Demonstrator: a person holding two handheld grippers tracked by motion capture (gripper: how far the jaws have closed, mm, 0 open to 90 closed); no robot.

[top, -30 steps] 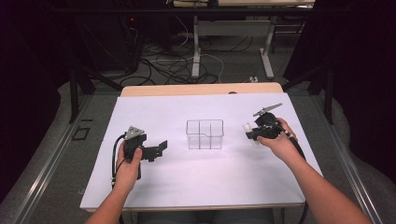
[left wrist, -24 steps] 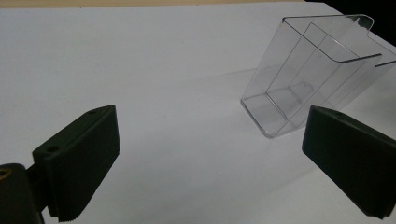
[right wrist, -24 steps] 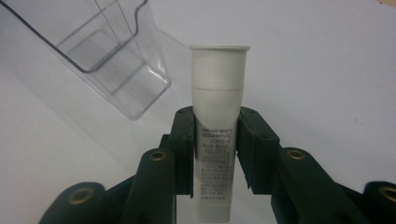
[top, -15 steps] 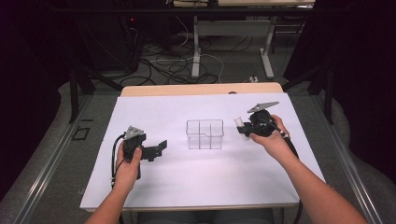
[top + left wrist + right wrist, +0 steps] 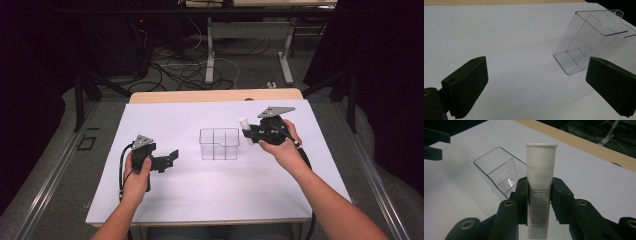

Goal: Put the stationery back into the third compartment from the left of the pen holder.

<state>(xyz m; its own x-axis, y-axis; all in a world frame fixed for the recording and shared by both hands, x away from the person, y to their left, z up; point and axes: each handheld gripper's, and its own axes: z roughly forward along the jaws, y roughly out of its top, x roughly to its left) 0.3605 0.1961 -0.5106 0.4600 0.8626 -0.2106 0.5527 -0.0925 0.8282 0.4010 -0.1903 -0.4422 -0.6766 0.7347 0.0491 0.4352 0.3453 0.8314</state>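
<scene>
black tools (image 5: pixel 170 159), grey plates, black cables

Beyond my white worktop (image 5: pixel 210 200) with its wooden far edge, cables (image 5: pixel 190 70) tangle on the grey floor (image 5: pixel 65 150) beneath a desk's metal legs (image 5: pixel 210 55), dark all round

One camera looks down from above the table (image 5: pixel 150 115); two ride low and close on the grippers, all sharing the clear box (image 5: pixel 219 144)
</scene>
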